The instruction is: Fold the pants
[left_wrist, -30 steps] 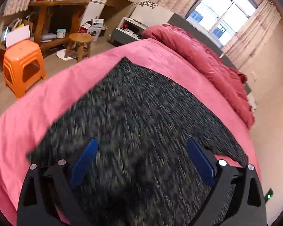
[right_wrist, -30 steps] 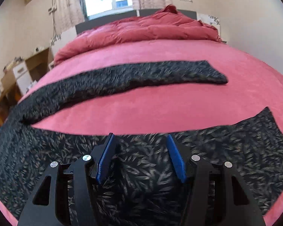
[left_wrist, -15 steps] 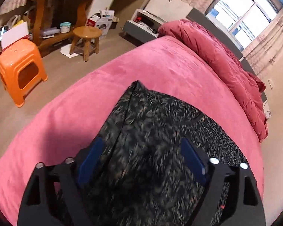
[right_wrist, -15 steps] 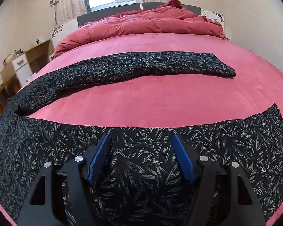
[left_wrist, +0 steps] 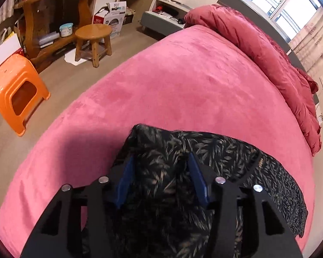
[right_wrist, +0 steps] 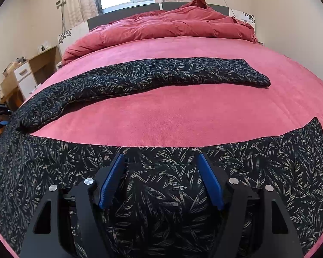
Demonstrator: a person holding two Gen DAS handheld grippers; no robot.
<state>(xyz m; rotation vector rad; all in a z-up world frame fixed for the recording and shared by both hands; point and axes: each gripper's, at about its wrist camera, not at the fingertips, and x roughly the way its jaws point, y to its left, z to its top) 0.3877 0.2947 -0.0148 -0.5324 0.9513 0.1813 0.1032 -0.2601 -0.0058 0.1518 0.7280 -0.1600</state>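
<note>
The left tool is down at the waist end of the leaf-print pants, and its jaws are closing with a bunched ridge of the dark fabric humped up between the blue pads. They don't look fully clamped yet, cloth is in the gap but the pinch isn't finished.

Over on the other side, the right tool hovers low over the near leg, jaws spread wide, nothing pinched. Fabric bulges up between the pads but they stand clear of it.

The pants lie spread on the pink bed, one leg stretched out toward the red duvet, the other running across the near edge.

To do this well, I'd say: let the left finish its bite deep enough to catch both layers at the waistband, not just the top one. The right should take an equally full pinch before anything lifts, so the near leg rises evenly and carries over onto the far leg without twisting.
</note>
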